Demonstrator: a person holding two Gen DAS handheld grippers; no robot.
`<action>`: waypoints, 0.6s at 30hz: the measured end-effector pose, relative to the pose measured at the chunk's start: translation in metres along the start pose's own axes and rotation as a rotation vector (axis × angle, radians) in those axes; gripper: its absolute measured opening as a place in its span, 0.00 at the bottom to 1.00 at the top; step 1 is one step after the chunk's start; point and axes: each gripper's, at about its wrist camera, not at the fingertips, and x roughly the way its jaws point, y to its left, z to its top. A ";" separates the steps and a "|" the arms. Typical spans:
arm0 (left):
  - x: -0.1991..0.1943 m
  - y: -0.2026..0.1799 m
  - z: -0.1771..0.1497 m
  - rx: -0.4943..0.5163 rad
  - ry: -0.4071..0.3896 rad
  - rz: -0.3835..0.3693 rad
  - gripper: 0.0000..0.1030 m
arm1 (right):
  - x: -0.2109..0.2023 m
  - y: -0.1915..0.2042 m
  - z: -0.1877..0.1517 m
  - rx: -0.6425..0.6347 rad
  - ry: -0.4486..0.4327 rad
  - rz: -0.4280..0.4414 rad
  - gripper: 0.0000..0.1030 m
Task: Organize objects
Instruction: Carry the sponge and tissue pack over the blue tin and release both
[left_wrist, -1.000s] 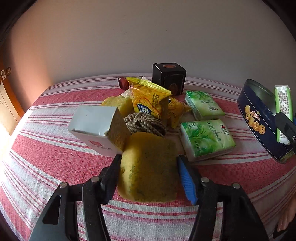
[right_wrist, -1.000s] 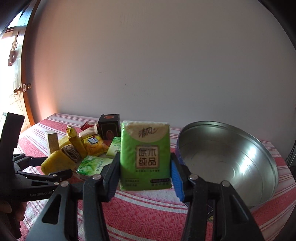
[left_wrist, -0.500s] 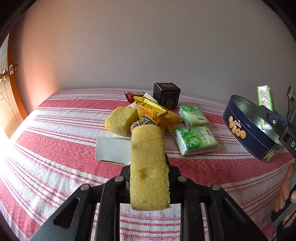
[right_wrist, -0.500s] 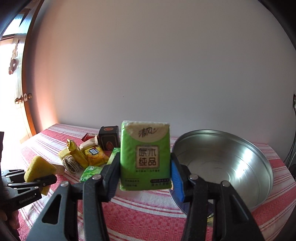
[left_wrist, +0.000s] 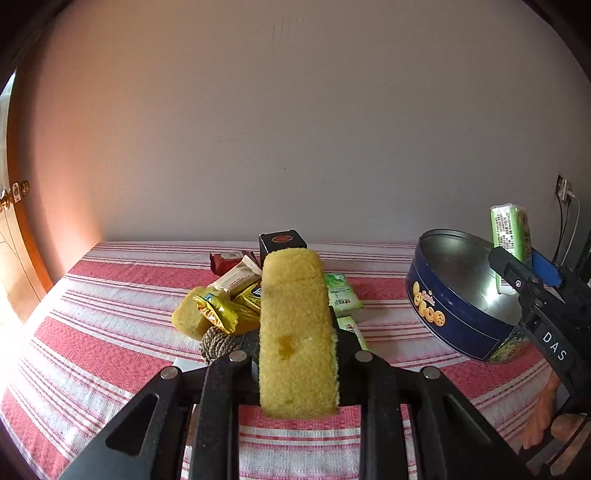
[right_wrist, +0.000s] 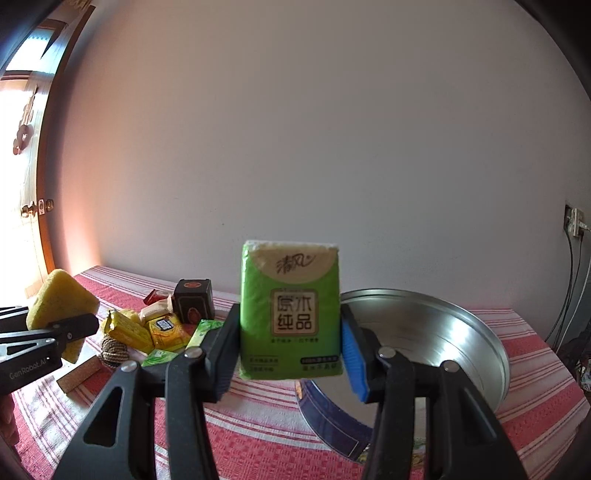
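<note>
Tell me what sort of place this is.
Probably a room in a home: a table under a red-striped cloth against a plain wall, a wooden door, household snacks and a cookie tin.

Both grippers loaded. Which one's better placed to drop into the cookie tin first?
Right. The right gripper holds the green tissue pack right beside the open cookie tin; the left gripper, holding the yellow sponge, is farther off, over the pile.

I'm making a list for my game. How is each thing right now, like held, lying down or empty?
left gripper: shut on the yellow sponge, lifted.
right gripper: shut on the green tissue pack, upright, lifted.
cookie tin: open, tilted, empty.
black box: upright, closed.
second sponge: lying on the tablecloth.
</note>
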 end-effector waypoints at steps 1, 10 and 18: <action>0.003 -0.008 0.002 0.011 -0.003 -0.005 0.23 | 0.000 -0.006 0.000 0.003 -0.002 -0.014 0.49; 0.030 -0.071 0.016 0.084 -0.013 -0.057 0.23 | 0.005 -0.065 -0.005 0.027 0.006 -0.149 0.49; 0.058 -0.128 0.025 0.121 0.004 -0.120 0.23 | 0.026 -0.138 -0.013 0.039 0.049 -0.291 0.49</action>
